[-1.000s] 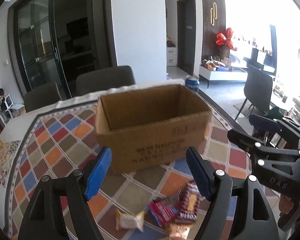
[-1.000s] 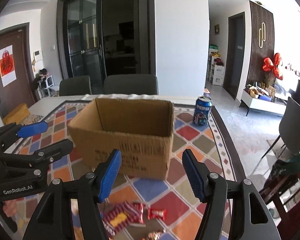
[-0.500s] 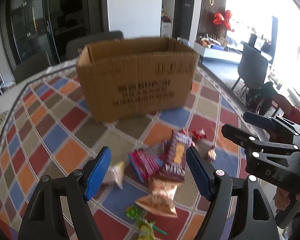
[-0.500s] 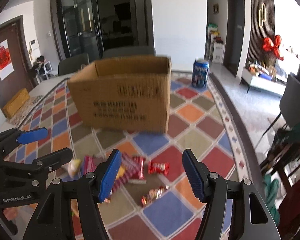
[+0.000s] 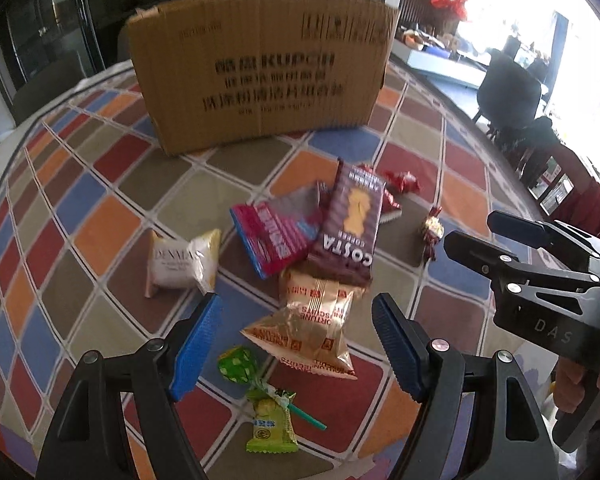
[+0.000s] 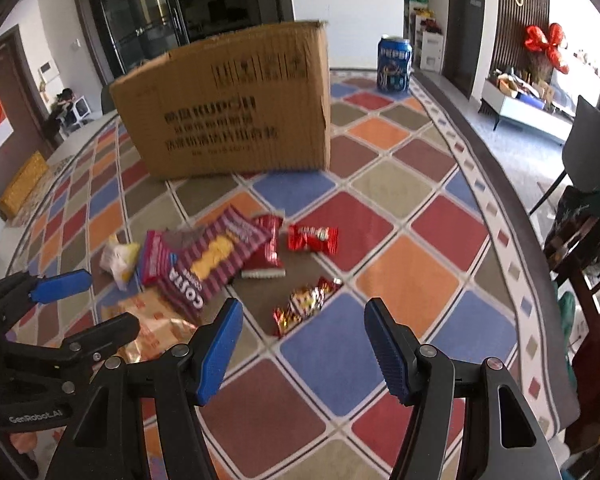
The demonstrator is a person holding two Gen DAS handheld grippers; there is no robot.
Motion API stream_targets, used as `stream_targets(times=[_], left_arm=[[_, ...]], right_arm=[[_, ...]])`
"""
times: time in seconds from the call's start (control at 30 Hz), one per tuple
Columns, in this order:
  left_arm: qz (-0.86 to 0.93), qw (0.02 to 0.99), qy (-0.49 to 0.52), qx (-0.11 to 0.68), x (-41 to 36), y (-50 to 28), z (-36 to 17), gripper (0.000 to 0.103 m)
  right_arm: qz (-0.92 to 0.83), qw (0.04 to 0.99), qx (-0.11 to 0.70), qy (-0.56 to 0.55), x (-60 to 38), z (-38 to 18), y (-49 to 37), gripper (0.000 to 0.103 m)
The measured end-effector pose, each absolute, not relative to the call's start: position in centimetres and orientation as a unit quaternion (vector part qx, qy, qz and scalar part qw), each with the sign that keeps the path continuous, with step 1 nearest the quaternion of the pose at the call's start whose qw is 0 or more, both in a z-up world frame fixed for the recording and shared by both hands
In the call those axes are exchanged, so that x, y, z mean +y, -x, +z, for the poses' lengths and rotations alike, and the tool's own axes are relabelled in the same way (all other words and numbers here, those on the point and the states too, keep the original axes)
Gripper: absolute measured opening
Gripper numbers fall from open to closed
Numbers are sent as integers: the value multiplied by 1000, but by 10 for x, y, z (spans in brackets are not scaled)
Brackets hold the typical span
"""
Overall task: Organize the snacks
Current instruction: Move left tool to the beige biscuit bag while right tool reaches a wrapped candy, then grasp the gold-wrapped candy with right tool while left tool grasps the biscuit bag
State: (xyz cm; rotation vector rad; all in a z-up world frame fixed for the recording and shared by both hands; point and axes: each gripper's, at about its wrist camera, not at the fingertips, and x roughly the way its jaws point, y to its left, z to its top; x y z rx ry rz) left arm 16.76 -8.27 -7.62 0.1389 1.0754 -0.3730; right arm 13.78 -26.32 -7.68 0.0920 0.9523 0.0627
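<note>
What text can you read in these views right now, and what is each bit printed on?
"COSTA": maroon striped packet.
"KUPOH", roughly; blurred, as is the print under it: cardboard box.
"PEPSI": blue can.
"FORTUNE BISCUITS": gold packet.
"DAS": right gripper body.
"GenRobot.AI": left gripper body.
White packet: unclear.

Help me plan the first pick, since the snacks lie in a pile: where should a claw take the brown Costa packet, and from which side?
Probably from above, across the Costa packet at its narrow width near the upper end by the cardboard box. It lies flat on top of the pile, its lower end overlapping the gold biscuit bag, so the long side edges are the freest.
</note>
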Motion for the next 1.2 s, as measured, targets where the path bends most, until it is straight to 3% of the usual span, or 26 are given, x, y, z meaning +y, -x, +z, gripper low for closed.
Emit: stream_targets(times=[0.3, 0.47, 0.77, 1.03, 1.2], left_arm=[[-181, 823, -64, 534, -87, -173, -96, 76], [-184, 820, -66, 538, -91, -177, -100, 67], [-193, 817, -59, 540, -94, -179, -103, 60], [-196, 818, -52, 539, -92, -178, -102, 54], [-198, 820, -50, 535, -93, -174, -97, 53]], right_arm=[[23, 879, 473, -56, -264, -92, -147, 64], [22, 877, 476, -61, -265, -97, -154, 63], [23, 871, 487, -68, -266, -107, -164, 50], [29, 866, 497, -52, -258, -116, -168, 24], [36, 865, 496, -59, -259, -116, -163, 24]])
